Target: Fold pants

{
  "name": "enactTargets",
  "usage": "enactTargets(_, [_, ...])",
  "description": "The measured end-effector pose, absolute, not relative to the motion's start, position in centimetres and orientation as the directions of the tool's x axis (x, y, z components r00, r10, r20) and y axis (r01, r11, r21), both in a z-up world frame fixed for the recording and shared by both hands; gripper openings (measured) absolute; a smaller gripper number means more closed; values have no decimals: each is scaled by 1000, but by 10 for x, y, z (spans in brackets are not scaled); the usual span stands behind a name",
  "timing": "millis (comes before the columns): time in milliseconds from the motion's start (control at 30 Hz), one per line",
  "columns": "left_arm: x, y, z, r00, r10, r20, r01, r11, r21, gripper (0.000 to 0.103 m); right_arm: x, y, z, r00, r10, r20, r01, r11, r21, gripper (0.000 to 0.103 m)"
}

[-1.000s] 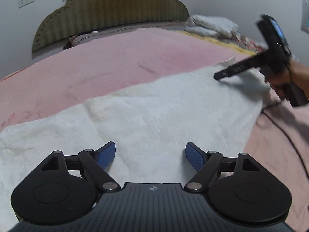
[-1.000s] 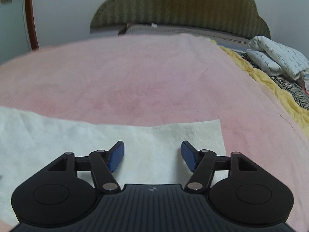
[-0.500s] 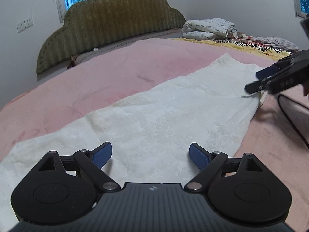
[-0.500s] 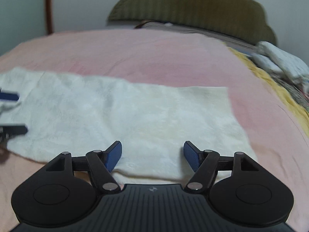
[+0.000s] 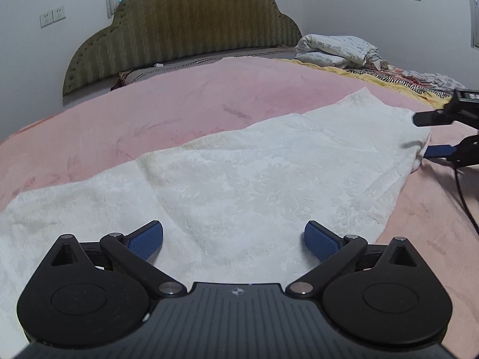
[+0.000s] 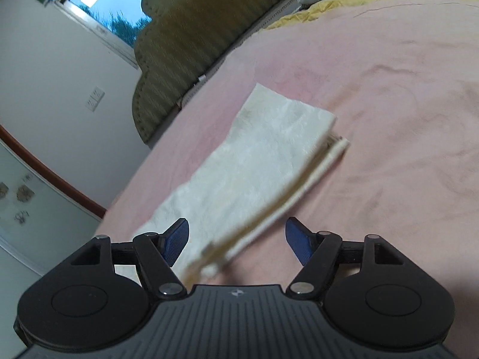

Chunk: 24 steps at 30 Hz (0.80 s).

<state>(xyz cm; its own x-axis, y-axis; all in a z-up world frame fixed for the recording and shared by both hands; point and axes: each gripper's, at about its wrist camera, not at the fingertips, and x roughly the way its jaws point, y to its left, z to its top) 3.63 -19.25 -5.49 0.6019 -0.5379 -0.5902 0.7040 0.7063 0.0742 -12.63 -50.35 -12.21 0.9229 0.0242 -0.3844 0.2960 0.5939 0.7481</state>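
White textured pants (image 5: pixel 254 176) lie flat in a long strip across the pink bedspread (image 5: pixel 179 107). My left gripper (image 5: pixel 233 240) is open and empty, low over the near part of the pants. My right gripper (image 6: pixel 236 236) is open, tilted, with the near end of the pants (image 6: pixel 257 179) lying between its jaws; the layered edge shows there. In the left wrist view the right gripper (image 5: pixel 431 136) is at the far right, its open jaws on either side of the pants' end.
An olive padded headboard (image 5: pixel 185 27) stands at the far side. Folded white bedding (image 5: pixel 335 49) and a yellow and zebra-print cover (image 5: pixel 398 83) lie at the back right. A black cable (image 5: pixel 464 197) runs over the bedspread on the right.
My right gripper has swung round to the end of the pants, rolled sideways and dropped low, its jaws now on either side of the edge. My left gripper has stayed open, shifting a little.
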Motion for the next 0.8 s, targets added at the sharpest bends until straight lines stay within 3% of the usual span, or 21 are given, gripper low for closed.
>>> enactTargets(267, [41, -190, -57, 577, -545, -608, 701, 712, 27, 103, -74, -532, -127, 932, -95, -351, 334, 605, 723, 67])
enactTargets(400, [42, -190, -57, 570, -550, -611, 702, 712, 13, 103, -62, -541, -136, 914, -106, -392, 374, 595, 712, 18])
enactTargets(567, [47, -185, -54, 561, -568, -602, 692, 721, -36, 102, -65, -539, -134, 921, -107, -374, 358, 609, 708, 11])
enactTargets(667, [59, -175, -45, 537, -611, -581, 645, 742, -185, 100, -64, -523, -116, 920, -143, -365, 357, 690, 630, 10])
enactTargets(800, [84, -152, -37, 417, -770, -482, 528, 638, -561, 101, -54, -475, -79, 915, -196, -353, 328, 870, 368, 10])
